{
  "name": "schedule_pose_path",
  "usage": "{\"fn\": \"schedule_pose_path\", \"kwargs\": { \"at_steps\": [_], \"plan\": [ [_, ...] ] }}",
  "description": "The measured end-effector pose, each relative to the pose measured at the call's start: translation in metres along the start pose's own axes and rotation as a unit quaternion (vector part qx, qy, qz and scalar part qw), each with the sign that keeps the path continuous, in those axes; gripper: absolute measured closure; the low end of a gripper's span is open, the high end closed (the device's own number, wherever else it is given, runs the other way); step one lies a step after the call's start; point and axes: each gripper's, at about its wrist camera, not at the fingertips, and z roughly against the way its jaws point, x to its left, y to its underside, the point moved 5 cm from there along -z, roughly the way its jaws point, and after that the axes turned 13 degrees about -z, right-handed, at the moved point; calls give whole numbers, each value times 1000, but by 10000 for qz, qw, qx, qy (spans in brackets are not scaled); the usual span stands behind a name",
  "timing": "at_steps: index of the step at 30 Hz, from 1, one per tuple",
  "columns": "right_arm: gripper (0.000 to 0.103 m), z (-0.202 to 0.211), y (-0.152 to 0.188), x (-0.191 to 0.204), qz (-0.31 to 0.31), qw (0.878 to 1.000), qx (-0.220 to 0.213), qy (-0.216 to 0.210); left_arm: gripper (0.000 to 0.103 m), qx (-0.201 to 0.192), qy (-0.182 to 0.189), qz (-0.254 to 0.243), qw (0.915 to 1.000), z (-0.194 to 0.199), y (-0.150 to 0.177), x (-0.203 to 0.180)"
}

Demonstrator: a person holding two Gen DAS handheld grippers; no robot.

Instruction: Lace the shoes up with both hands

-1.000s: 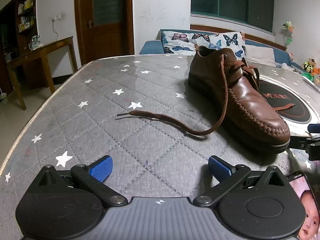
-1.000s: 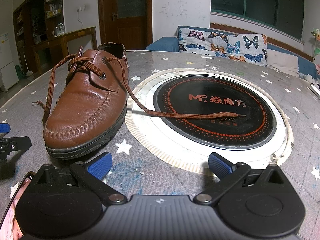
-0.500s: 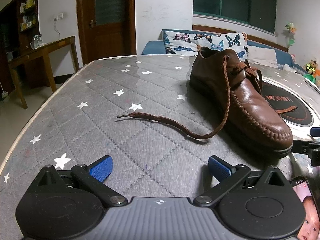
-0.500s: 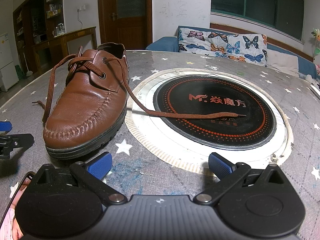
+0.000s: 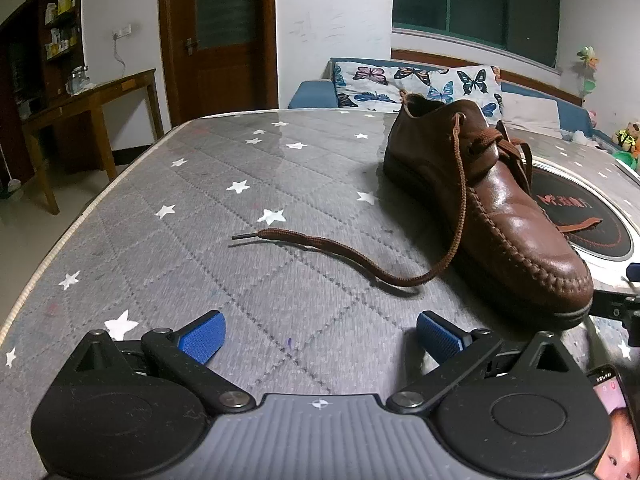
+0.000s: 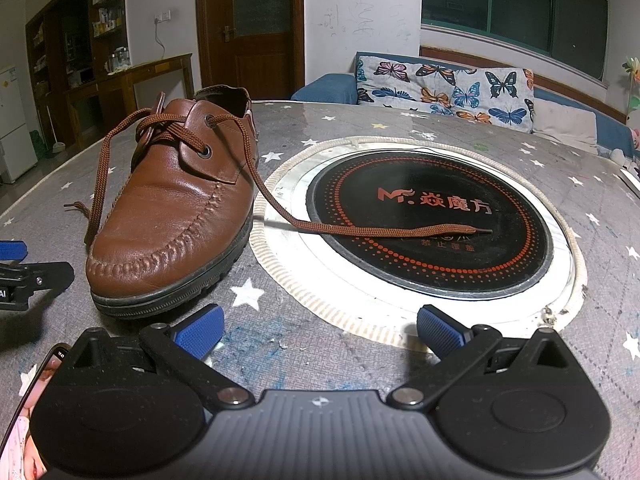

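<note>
A brown leather shoe [image 5: 492, 208] stands on the grey star-patterned tabletop, toe toward me; the right wrist view has the same shoe [image 6: 176, 216] at its left. One brown lace end [image 5: 320, 242] trails left from the shoe across the table. The other lace end [image 6: 384, 232] lies over the black round plate. My left gripper [image 5: 318, 338] is open, low over bare tabletop, short of the lace. My right gripper [image 6: 320, 330] is open too, just in front of the plate's white rim, right of the toe. Neither holds anything.
The black round hotplate [image 6: 432, 216] with its white ring is set into the table right of the shoe. A phone [image 5: 614, 412] lies by the near edge between the grippers. The table's left edge [image 5: 60, 240] drops to the floor. A sofa with butterfly cushions [image 6: 444, 88] stands behind.
The left gripper has shifted slightly left and forward, so the shoe sits further right in its view. The right gripper has hardly moved. Both stay open.
</note>
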Motion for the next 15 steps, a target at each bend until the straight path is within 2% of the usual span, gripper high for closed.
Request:
{"fn": "schedule_pose_path", "kwargs": {
  "at_steps": [15],
  "plan": [
    [0, 0, 0, 0, -4, 10000, -1, -6, 0, 48, -38, 63, 10000, -8, -8, 0]
  ]
}}
